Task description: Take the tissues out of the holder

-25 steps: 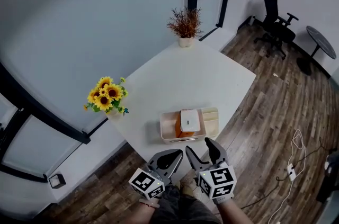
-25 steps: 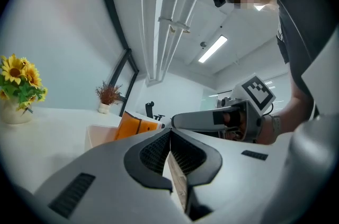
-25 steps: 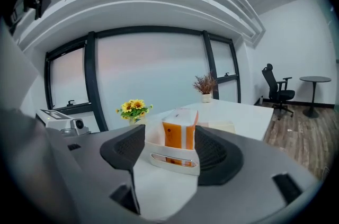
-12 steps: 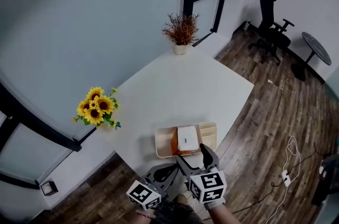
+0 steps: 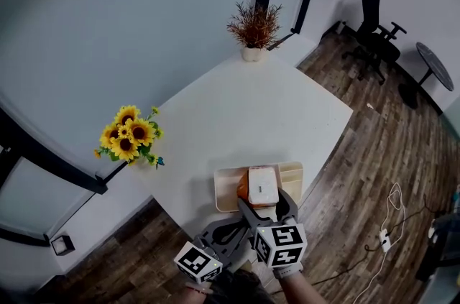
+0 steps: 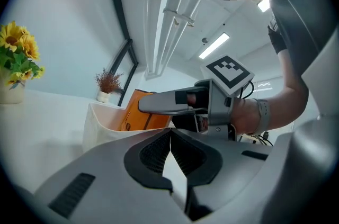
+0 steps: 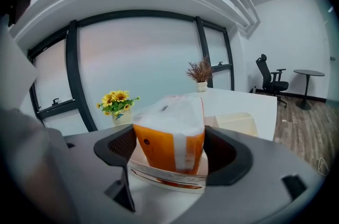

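Head view, looking steeply down: a white tabletop (image 5: 237,108) with a cream holder (image 5: 224,184) at its near edge. An orange tissue pack (image 5: 262,184) with a white top stands upright in the holder. Seen from above, its top is longer in the direction running away from the person. The right gripper (image 5: 267,205) reaches in from the near side, one jaw on each side of the pack's short width. The left gripper (image 5: 228,228) hangs lower and to the left, off the tabletop edge. Sunflowers (image 5: 129,139) stand at the left edge and a potted dried plant (image 5: 253,29) at the far corner.

Left gripper view: the left gripper (image 6: 170,135) is clenched, jaws together with nothing between them. Beyond it are the holder (image 6: 103,119), the orange pack (image 6: 139,112) and the right gripper's jaw.

Right gripper view: the right gripper (image 7: 170,148) has its jaws opening, about as wide as they go. The tissue pack (image 7: 167,127) stands directly between them, in the holder (image 7: 241,121), but no squeeze shows. The right gripper is plainly the nearer one. The pack lies straight ahead of it, so a close and an upward lift look like what is needed.
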### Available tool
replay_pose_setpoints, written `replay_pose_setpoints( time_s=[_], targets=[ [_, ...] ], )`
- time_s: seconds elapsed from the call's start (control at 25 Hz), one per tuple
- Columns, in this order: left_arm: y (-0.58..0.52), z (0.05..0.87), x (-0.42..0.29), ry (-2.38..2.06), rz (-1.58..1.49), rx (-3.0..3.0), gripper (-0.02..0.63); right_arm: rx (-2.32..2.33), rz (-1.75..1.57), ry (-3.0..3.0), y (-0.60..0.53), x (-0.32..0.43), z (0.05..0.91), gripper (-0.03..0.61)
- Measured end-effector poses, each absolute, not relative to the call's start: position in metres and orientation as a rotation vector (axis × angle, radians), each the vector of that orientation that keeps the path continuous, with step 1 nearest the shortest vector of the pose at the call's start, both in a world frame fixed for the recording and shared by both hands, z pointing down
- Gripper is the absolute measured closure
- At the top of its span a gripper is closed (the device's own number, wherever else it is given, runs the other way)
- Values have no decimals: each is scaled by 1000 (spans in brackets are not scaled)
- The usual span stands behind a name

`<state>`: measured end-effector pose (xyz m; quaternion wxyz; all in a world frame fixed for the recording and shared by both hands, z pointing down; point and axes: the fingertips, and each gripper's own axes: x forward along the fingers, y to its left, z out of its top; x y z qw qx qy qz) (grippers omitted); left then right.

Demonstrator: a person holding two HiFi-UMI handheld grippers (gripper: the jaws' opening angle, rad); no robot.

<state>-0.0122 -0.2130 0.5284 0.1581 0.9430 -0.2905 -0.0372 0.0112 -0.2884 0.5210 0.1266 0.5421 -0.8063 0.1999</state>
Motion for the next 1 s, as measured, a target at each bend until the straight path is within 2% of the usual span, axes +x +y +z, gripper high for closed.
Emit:
replay_pose_setpoints(
  time_s=[0.84, 1.0],
  targets=[
    [-221, 539, -29, -886, -152, 2646, 604, 1573, 418, -2078, -298, 12, 541, 209],
    [-219, 538, -29, -885, -149, 2648, 604, 1557, 385, -2073, -297, 13, 541, 268]
  ],
)
